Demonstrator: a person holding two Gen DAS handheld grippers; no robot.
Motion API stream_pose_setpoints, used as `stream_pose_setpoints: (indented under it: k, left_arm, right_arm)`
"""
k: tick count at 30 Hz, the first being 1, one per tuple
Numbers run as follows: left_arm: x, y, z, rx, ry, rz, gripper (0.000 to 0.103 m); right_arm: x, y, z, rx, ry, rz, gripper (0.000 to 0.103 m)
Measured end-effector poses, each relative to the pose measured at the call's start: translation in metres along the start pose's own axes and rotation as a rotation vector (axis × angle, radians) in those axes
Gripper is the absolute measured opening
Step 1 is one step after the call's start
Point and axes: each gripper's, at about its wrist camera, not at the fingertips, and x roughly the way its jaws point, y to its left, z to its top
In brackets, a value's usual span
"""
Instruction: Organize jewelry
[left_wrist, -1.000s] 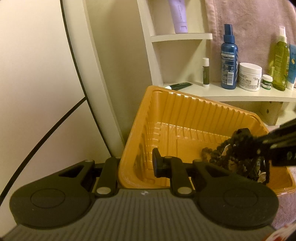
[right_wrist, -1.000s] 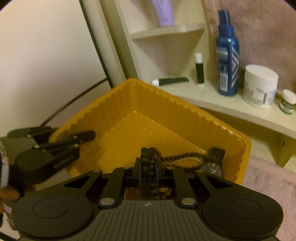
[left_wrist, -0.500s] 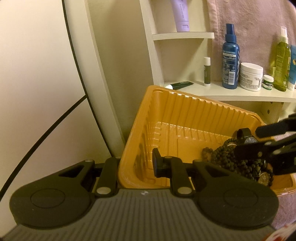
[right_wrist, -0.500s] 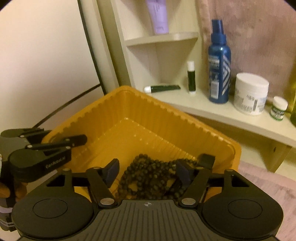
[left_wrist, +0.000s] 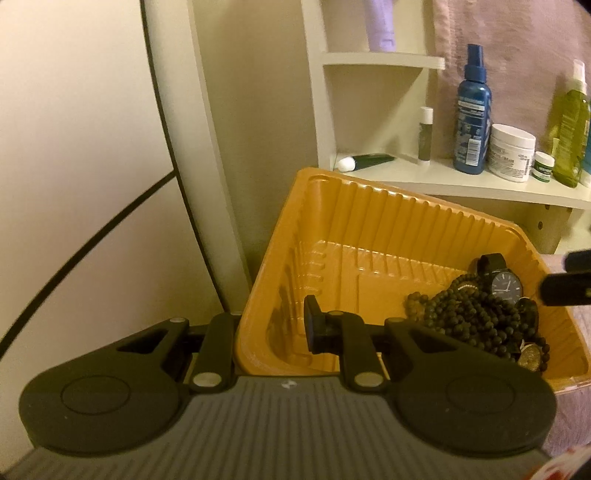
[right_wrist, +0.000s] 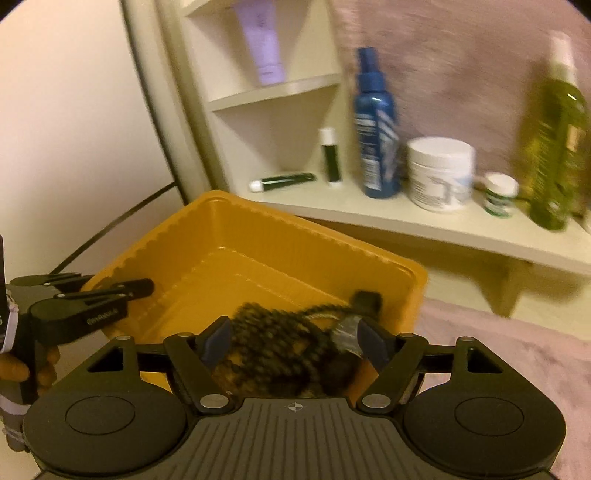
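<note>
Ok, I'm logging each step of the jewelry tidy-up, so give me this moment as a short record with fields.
tray: orange ribbed plastic tray, beside the white shelf
contents: dark bead strands piled in one corner with a black wristwatch
left gripper: shut on the tray's near wall, one finger inside, one outside
right gripper: open over the beads, its jaws have just been opening; nothing pressed between the pads
shelf items: blue spray bottle, white jar, green bottle
</note>
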Motion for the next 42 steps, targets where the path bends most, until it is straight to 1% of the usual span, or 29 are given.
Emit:
stream_pose_setpoints:
  k: [5, 8, 15, 16, 17, 19, 21, 22, 24, 26, 28, 30, 34, 36, 39, 42]
  left_arm:
    - [0.008, 0.007, -0.005, -0.049, 0.025, -0.017, 0.017]
    - [0.015, 0.011, -0.007, -0.087, 0.039, -0.031, 0.017]
    - [0.033, 0.022, -0.012, -0.207, 0.068, -0.103, 0.018]
    - [0.036, 0.024, -0.013, -0.220, 0.074, -0.114, 0.023]
    - [0.037, 0.025, -0.014, -0.235, 0.082, -0.125, 0.034]
    - [0.038, 0.029, -0.016, -0.264, 0.073, -0.137, 0.044]
    - [0.036, 0.031, -0.018, -0.269, 0.057, -0.144, 0.051]
    - [0.035, 0.033, -0.018, -0.275, 0.053, -0.149, 0.058]
    - [0.029, 0.038, -0.017, -0.288, 0.034, -0.162, 0.062]
    - [0.022, 0.040, -0.016, -0.276, 0.026, -0.158, 0.066]
    - [0.011, 0.044, -0.018, -0.255, 0.019, -0.142, 0.066]
    - [-0.001, 0.046, -0.018, -0.236, 0.028, -0.118, 0.066]
    - [-0.034, 0.039, -0.013, -0.161, 0.025, -0.069, 0.066]
    - [-0.052, 0.030, -0.008, -0.126, 0.029, -0.070, 0.066]
    - [-0.081, 0.004, 0.000, -0.044, 0.014, -0.075, 0.066]
    - [-0.106, -0.026, 0.005, 0.004, 0.006, -0.122, 0.067]
  right_arm:
    - [-0.012, -0.009, -0.004, 0.023, -0.006, -0.041, 0.075]
    - [-0.017, -0.013, -0.006, 0.033, -0.002, -0.051, 0.075]
    - [-0.021, -0.018, -0.011, 0.040, 0.015, -0.066, 0.075]
    - [-0.021, -0.019, -0.011, 0.039, 0.016, -0.066, 0.075]
    - [-0.022, -0.019, -0.011, 0.040, 0.015, -0.066, 0.075]
    - [-0.023, -0.019, -0.012, 0.042, 0.015, -0.068, 0.075]
    - [-0.025, -0.019, -0.013, 0.043, 0.015, -0.074, 0.075]
    - [-0.026, -0.019, -0.014, 0.044, 0.016, -0.076, 0.075]
    - [-0.029, -0.019, -0.016, 0.051, 0.016, -0.076, 0.075]
    - [-0.034, -0.019, -0.020, 0.062, 0.011, -0.079, 0.075]
    - [-0.040, -0.020, -0.024, 0.079, 0.009, -0.085, 0.075]
    - [-0.048, -0.021, -0.029, 0.098, 0.005, -0.091, 0.075]
    - [-0.071, -0.023, -0.042, 0.135, 0.000, -0.117, 0.075]
    - [-0.084, -0.026, -0.048, 0.170, -0.005, -0.134, 0.075]
    - [-0.105, -0.029, -0.055, 0.219, 0.003, -0.166, 0.075]
    - [-0.126, -0.031, -0.062, 0.250, 0.009, -0.195, 0.075]
